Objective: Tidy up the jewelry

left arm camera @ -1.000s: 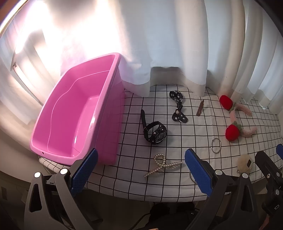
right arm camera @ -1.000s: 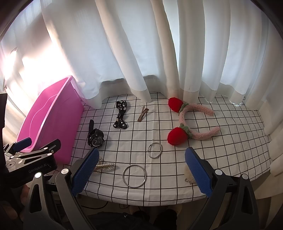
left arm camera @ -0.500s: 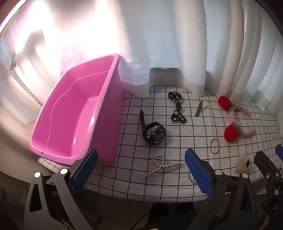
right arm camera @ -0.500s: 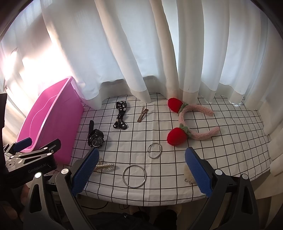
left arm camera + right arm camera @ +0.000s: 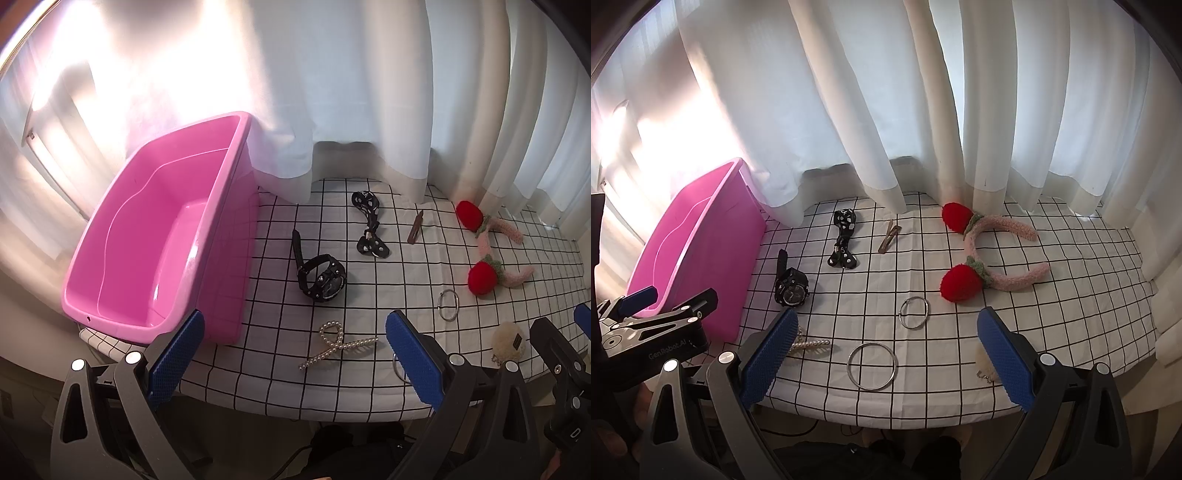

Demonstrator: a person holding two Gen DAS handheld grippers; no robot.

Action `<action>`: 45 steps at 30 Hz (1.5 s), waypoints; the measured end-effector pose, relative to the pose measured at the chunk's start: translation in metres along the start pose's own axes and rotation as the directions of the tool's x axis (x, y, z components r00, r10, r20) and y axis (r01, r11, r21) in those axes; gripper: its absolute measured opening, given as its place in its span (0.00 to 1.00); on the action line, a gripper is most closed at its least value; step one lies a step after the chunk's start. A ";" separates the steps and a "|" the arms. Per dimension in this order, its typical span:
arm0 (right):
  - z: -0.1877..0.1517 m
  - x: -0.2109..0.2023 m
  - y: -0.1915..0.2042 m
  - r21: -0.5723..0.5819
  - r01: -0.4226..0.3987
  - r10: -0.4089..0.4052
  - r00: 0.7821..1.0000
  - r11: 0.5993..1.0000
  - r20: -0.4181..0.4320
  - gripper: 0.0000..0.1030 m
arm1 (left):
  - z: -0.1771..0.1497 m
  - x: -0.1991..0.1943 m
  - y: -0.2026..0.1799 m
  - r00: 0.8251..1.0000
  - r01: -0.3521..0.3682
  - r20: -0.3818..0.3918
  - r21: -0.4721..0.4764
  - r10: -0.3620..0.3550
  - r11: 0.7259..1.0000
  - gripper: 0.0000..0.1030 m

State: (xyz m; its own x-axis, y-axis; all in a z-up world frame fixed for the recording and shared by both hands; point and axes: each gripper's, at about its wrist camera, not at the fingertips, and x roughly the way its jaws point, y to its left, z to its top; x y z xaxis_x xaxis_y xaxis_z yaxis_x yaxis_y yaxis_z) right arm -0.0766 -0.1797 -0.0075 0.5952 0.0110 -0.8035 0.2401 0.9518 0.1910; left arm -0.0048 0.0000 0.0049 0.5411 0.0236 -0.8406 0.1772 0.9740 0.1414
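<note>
Nothing is sorted yet — the pink bin (image 5: 155, 236) stands bare inside, at the left of the checked cloth (image 5: 1052, 317); both the left gripper (image 5: 293, 356) and right gripper (image 5: 884, 356) hover spread wide, holding nothing. Left to move: one black watch (image 5: 323, 278), one dotted bow (image 5: 844, 242), one brown clip (image 5: 889, 240), one pearl clip (image 5: 338, 345), two metal rings (image 5: 873, 365), one strawberry headband (image 5: 990, 254), and what looks like a fluffy charm (image 5: 506, 341).

Watch (image 5: 323, 278) right of bin (image 5: 155, 243)
</note>
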 end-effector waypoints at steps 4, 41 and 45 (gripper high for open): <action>0.000 0.000 0.000 0.001 -0.001 0.001 1.000 1.000 0.000 0.91 | 0.000 0.000 0.000 1.000 0.000 -0.003 0.000 0.000 1.000 0.94; 0.000 0.001 -0.003 0.003 -0.011 0.011 1.000 1.000 -0.001 0.91 | -0.002 0.000 -0.002 1.000 -0.004 -0.004 -0.001 0.004 1.000 0.94; 0.001 0.004 -0.009 0.012 -0.022 0.022 1.000 1.000 -0.011 0.91 | -0.003 0.001 -0.003 1.000 0.010 -0.013 -0.005 -0.010 1.000 0.94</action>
State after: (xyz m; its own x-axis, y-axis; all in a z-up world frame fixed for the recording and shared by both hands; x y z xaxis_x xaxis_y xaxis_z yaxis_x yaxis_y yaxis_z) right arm -0.0757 -0.1885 -0.0126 0.5919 0.0353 -0.8052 0.2362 0.9476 0.2151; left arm -0.0067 -0.0020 0.0021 0.5290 0.0167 -0.8485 0.1787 0.9752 0.1306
